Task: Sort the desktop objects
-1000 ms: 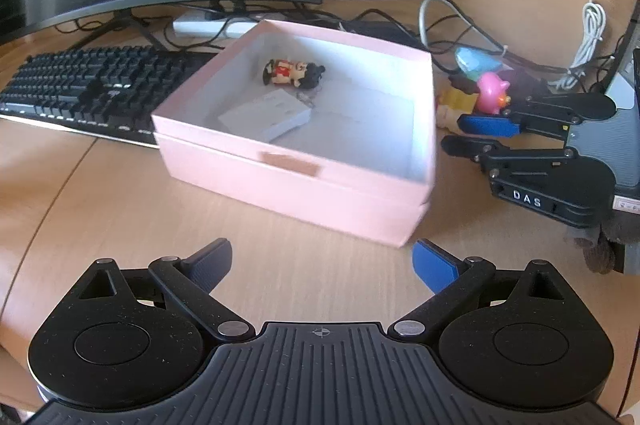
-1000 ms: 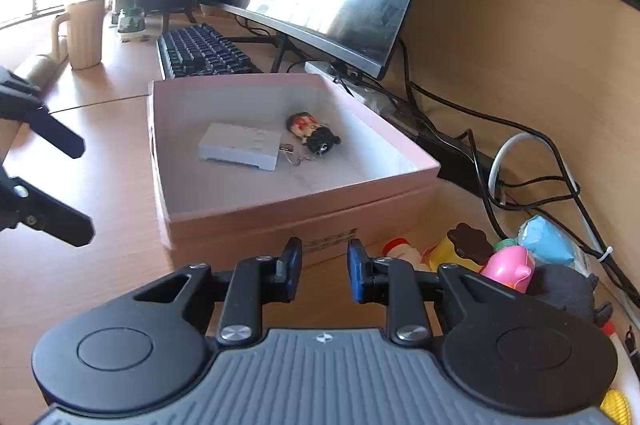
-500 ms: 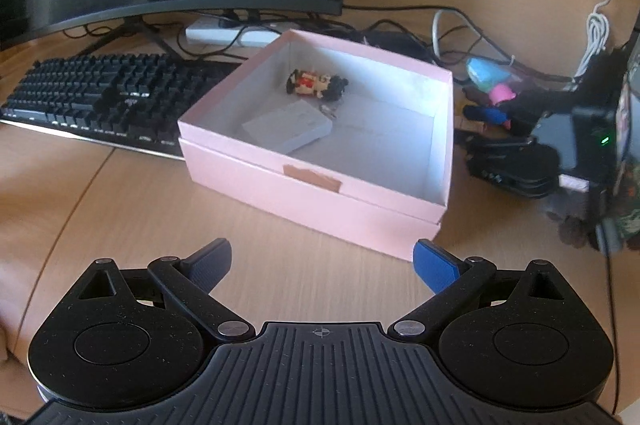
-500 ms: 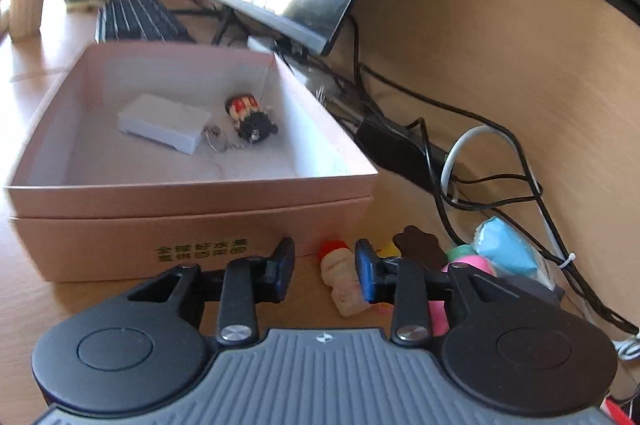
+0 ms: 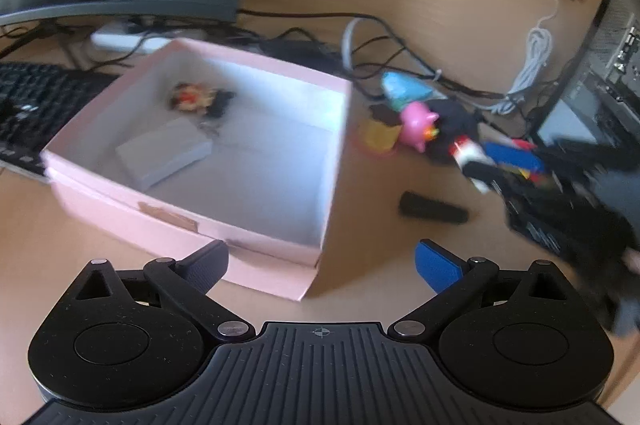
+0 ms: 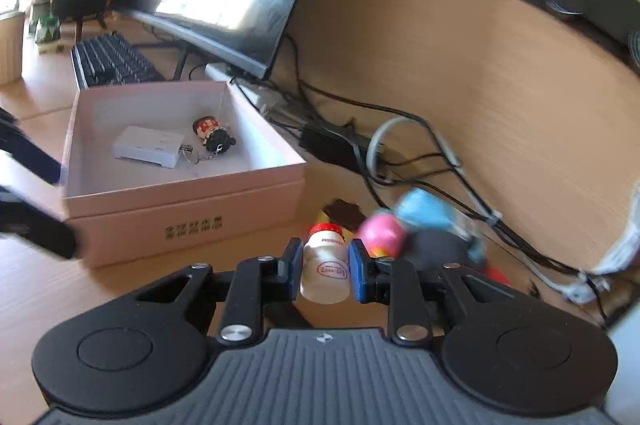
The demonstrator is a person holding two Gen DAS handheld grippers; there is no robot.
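Bottle (image 6: 325, 267): we see a small white bottle with a red cap clamped upright between the jaws of our right gripper (image 6: 325, 265), raised off the bench (image 6: 48, 289).
Right jaws: pressed on the bottle's sides.
Left gripper (image 5: 322, 265): jaws wide apart, nothing between them, near the box's corner.
Pink box (image 6: 192, 221): open on the bench, holding a white case (image 6: 150, 147) and a keychain figure (image 6: 212, 133).
Toy pile (image 6: 400, 229): just right of the box.

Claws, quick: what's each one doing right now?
Left claw: open, holding nothing.
Right claw: closed on the small white bottle with the red cap.
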